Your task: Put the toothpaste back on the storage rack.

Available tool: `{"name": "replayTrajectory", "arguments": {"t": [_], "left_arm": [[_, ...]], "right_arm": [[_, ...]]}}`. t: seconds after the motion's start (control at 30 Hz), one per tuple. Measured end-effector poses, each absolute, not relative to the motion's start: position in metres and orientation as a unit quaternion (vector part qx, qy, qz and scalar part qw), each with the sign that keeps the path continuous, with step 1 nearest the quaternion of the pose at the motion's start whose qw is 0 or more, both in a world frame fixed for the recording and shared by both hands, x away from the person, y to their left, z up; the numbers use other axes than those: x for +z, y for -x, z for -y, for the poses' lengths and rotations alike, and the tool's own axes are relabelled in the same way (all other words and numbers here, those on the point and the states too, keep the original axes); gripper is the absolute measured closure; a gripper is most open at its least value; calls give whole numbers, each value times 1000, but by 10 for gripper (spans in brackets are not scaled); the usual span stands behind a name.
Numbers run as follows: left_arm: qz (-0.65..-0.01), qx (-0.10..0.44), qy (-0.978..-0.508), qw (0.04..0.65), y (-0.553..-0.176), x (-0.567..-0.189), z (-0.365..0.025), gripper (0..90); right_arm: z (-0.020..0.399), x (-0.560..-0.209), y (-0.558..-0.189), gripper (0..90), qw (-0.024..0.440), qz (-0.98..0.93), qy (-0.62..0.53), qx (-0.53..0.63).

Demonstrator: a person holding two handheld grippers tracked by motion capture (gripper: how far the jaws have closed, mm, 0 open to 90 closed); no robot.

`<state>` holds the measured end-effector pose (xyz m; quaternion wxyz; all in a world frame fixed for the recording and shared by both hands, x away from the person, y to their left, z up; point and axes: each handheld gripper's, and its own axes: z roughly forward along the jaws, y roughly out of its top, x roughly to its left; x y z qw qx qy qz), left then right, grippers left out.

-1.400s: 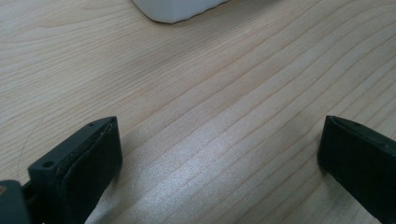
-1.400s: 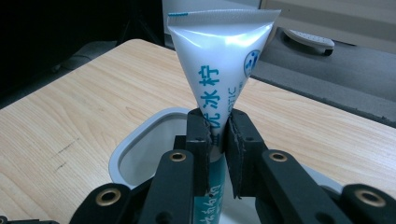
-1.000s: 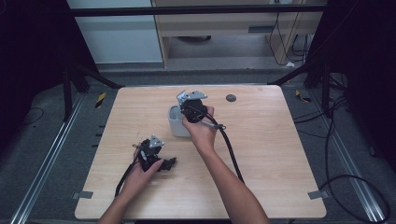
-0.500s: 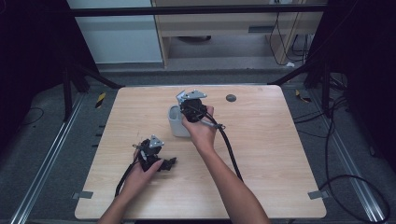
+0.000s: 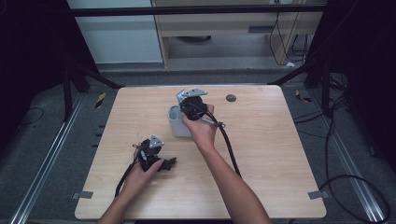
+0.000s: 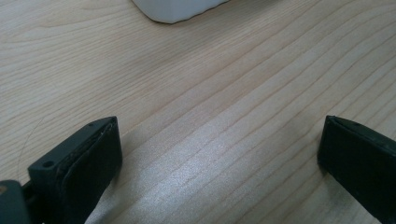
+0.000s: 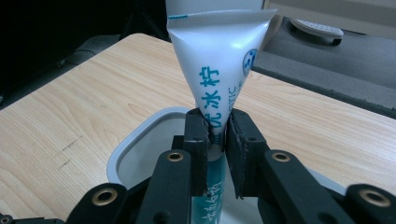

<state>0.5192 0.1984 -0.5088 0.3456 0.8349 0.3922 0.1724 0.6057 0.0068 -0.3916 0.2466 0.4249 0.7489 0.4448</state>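
My right hand-held gripper (image 7: 217, 135) pinched a white tube (image 7: 217, 60) upright over the grey cup (image 5: 176, 122) mid-surface; my left hand-held gripper (image 6: 219, 154) rested spread on the wooden surface (image 5: 261, 154), nearer me.

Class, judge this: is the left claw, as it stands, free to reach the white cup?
Probably yes. The left claw is open and holds nothing, with bare table between it and the white cup.

Wooden table (image 5: 280, 154), grey floor (image 5: 42, 154).
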Motion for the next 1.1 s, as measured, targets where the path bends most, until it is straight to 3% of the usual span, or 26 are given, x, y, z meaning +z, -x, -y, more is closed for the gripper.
{"name": "replayTrajectory", "arguments": {"t": [1.1], "left_arm": [[-392, 173, -835, 346, -519, -509, -198, 0]], "right_arm": [[5, -379, -597, 706, 238, -759, -417, 440]]}}
